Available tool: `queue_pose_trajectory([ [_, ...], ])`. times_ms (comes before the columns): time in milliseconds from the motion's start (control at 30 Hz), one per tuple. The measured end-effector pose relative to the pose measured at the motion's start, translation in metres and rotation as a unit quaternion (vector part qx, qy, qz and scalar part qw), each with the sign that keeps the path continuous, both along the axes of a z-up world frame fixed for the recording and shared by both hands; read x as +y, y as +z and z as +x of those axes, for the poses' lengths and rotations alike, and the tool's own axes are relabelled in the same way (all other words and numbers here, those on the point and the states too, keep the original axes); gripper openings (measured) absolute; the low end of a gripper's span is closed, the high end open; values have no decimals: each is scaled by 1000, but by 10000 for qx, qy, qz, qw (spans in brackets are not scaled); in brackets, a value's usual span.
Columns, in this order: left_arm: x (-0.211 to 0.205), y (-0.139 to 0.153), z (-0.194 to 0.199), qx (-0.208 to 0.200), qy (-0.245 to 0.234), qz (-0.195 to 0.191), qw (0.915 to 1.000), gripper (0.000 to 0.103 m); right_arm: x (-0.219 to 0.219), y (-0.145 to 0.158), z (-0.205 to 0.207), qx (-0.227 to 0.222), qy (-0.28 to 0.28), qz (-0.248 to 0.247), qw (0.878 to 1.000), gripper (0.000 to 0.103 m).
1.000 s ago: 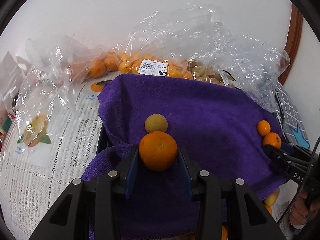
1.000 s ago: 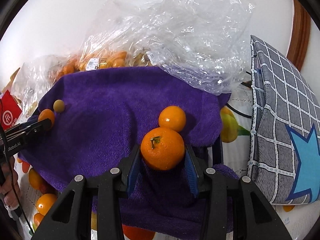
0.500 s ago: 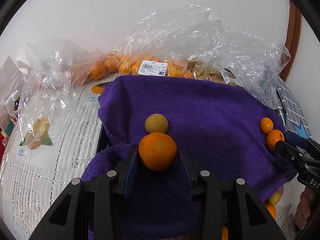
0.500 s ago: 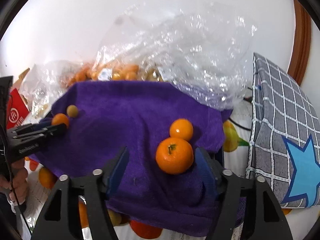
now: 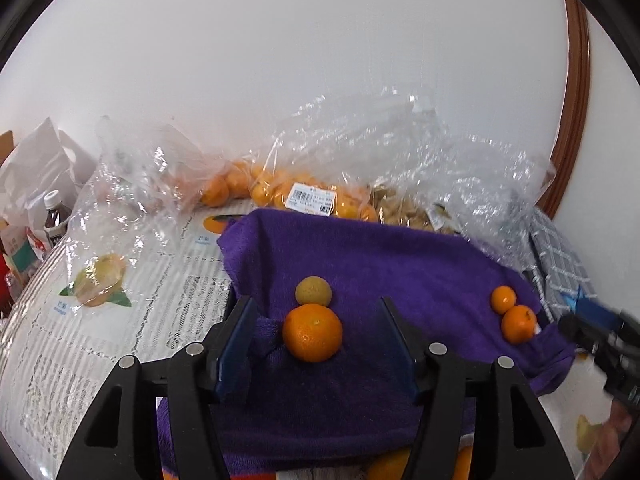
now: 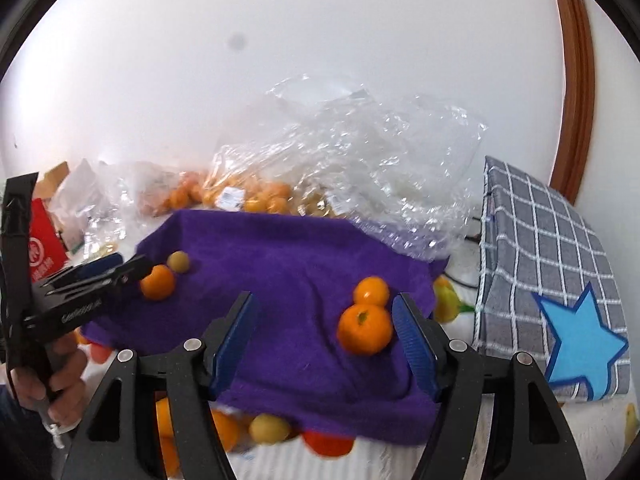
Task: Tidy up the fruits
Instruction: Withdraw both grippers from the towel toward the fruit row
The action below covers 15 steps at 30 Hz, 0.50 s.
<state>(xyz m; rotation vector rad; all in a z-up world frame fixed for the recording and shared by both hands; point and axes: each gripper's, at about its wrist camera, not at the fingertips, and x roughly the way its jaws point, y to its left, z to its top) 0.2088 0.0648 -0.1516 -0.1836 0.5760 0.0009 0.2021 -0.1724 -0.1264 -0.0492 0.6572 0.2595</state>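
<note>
Oranges [image 5: 312,332] on towel [image 5: 400,264], both grippers' jaws apart.
Left gripper [image 5: 316,344], right gripper [image 6: 324,336]: retreat straight from towel, avoid nudging fruit.

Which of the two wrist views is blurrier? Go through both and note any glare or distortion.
Right wrist view: softer, with motion smear on the large orange and on the fruit under the purple towel. Left wrist view: sharper, the orange between the open left tongs crisp, though the right tongs at its edge are smeared. Both: glare on the plastic bags, fisheye bending the brown frame.
</note>
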Motion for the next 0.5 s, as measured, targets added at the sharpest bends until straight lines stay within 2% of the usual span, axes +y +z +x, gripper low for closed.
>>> queue_pose_trajectory([
  [133,0,6,-18,-154,-37,-92,9998,59,0,-5,-18,178,63,42,9998,70],
  [267,1,2,-41,-141,-198,-255,9994,59,0,-17,-43,379,221,45,9990,68],
  [300,2,1,-48,-113,-211,-238,9994,59,0,-22,-48,448,243,43,9987,65],
  [433,6,-4,-69,-34,-274,-235,9993,59,3,-41,-54,746,247,-85,9969,43],
  [500,7,-5,-78,-41,-303,-202,9993,59,4,-48,-54,838,283,-100,9960,41],
])
